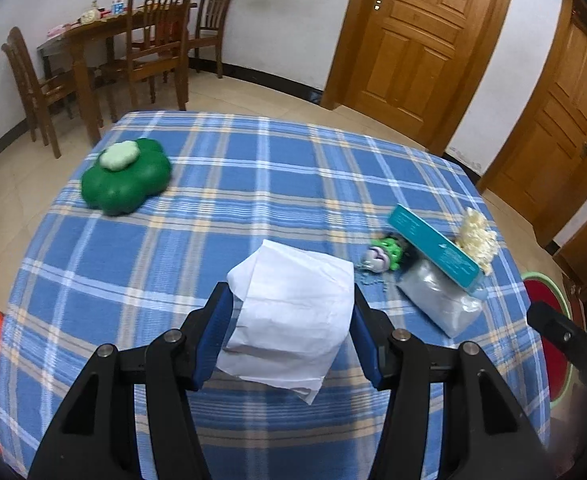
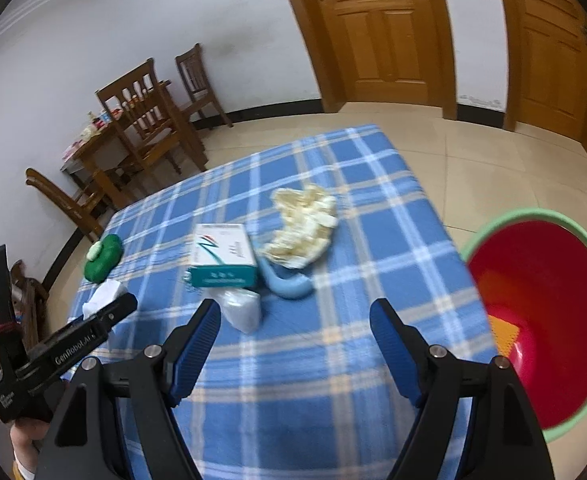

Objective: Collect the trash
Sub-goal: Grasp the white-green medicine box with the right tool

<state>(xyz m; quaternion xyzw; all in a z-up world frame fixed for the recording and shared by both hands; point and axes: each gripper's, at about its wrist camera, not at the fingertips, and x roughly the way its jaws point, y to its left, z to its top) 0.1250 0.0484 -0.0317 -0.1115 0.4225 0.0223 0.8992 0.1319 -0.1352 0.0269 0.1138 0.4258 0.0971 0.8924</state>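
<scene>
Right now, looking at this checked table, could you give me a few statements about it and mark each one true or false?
1. The left gripper holds a white paper between its jaws. True.
2. The right gripper grips the teal box. False: its jaws are open with nothing between them.
3. The red bin stands on the table. False: it stands on the floor beside the table.
4. A green flower-shaped container sits on the cloth. True.
5. The teal box lies flat by itself. False: it leans on a silver packet.
</scene>
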